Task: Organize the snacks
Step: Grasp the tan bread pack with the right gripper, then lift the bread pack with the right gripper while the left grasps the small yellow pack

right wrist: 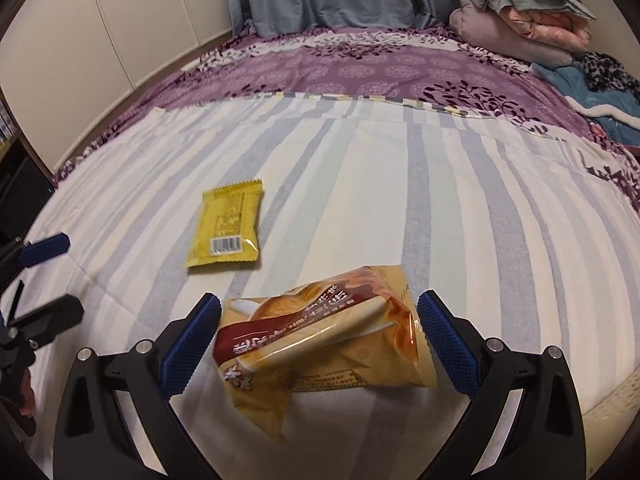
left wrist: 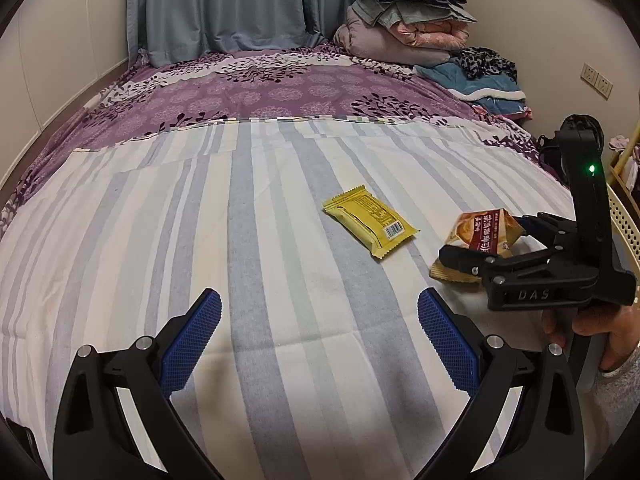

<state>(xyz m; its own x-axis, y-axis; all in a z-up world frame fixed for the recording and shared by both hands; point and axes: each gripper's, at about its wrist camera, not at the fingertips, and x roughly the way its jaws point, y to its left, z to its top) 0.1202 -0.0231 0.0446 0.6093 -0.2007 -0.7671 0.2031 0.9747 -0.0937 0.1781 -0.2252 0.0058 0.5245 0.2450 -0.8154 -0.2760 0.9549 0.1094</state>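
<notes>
A yellow snack packet (left wrist: pixel 370 226) (right wrist: pixel 226 224) lies flat, barcode side up, on the striped sheet (left wrist: pixel 240 240). To its right an orange-and-brown pastry packet (left wrist: pixel 480 236) (right wrist: pixel 320 340) rests on the sheet between the blue pads of my right gripper (right wrist: pixel 320 340) (left wrist: pixel 482 238). That gripper is open; a gap shows beside its right pad (right wrist: pixel 448 344). My left gripper (left wrist: pixel 320 340) (right wrist: pixel 56 280) hovers open over bare sheet, nearer than the yellow packet and to its left, holding nothing.
A purple floral bedspread (left wrist: pixel 260 88) covers the far half of the bed. Folded quilts (left wrist: pixel 408 20) and clothes (left wrist: pixel 480 76) are piled at the far right corner. A cream perforated basket (left wrist: pixel 624 224) stands off the bed's right edge. Blue curtains (left wrist: pixel 224 4) hang behind.
</notes>
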